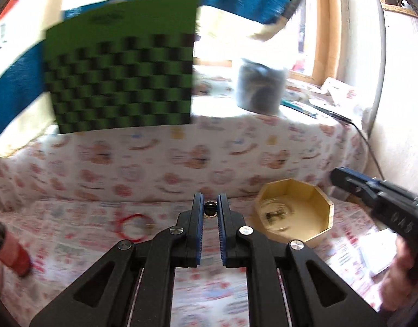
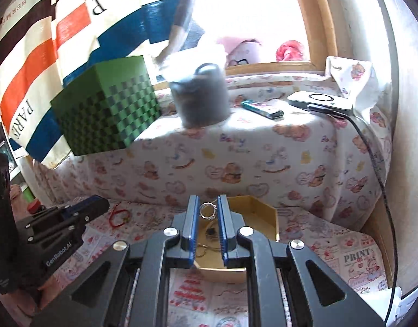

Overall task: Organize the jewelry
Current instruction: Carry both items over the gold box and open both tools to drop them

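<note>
Mid-task: right gripper clamps a silver ring above the wooden box, lower centre; left gripper pinches a dark bead piece; red bracelet remains lower left.

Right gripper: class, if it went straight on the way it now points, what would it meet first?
The right gripper, shut on a silver ring, points over the wooden box. Beyond the box's far wall, it would probably meet the cloth-covered ledge first, though depth is hard to judge.

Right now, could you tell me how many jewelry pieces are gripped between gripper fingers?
2: a dark bead piece at the left gripper fingertips, and a silver ring in the right gripper, above the wooden box.
</note>
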{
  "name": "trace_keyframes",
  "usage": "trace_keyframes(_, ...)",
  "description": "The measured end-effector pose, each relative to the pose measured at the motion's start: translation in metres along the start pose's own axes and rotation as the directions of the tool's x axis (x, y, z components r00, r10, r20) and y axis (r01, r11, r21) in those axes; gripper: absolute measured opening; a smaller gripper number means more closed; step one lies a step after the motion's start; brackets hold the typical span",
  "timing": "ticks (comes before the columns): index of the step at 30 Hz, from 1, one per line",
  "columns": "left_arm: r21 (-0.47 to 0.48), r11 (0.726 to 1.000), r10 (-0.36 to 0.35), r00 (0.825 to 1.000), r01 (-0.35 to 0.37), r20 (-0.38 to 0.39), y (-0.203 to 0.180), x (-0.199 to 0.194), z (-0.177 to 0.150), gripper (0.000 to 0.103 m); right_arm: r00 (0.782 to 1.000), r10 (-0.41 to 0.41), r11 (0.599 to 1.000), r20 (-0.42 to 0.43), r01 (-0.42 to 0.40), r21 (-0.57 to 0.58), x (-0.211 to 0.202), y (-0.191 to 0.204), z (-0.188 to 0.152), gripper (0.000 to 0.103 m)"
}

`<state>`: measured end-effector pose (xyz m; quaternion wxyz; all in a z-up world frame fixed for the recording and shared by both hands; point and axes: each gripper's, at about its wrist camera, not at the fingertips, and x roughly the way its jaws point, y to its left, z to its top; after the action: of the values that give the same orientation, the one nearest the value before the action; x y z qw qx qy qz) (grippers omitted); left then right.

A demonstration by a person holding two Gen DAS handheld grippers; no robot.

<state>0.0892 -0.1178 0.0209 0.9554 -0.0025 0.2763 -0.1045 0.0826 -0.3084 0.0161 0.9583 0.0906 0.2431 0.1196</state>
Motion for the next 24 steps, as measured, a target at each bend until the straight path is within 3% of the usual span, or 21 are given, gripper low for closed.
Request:
trace_keyframes(6, -0.012, 0.998, -0.067, 0.997, 0.067, -0.03, -0.03, 0.029, 0.01, 0.009, 0.999, -0.024, 0.999, -0.036, 0.026, 0.039, 0.015, -0.024, -0.002, 0.012)
trace_keyframes(12, -0.046, 0.993, -0.109, 0.992, 0.106, -0.062, -0.033, 0.055, 0.005, 0.009, 0.997, -0.006, 0.997, -0.078, 0.012, 0.078, 0.028, -0.036, -0.007, 0.012)
trace_keyframes(17, -0.038, 0.98, -0.194, 0.98, 0.193, -0.04, -0.03, 0.053, -0.001, 0.009, 0.996, 0.028, 0.993, -0.086, -0.018, 0.114, 0.027, -0.04, -0.007, 0.013)
trace_keyframes(24, -0.037, 0.969, -0.247, 0.967, 0.245, -0.062, -0.035, 0.053, -0.004, 0.009, 0.995, 0.022, 0.992, -0.098, -0.01, 0.129, 0.029, -0.043, -0.007, 0.013)
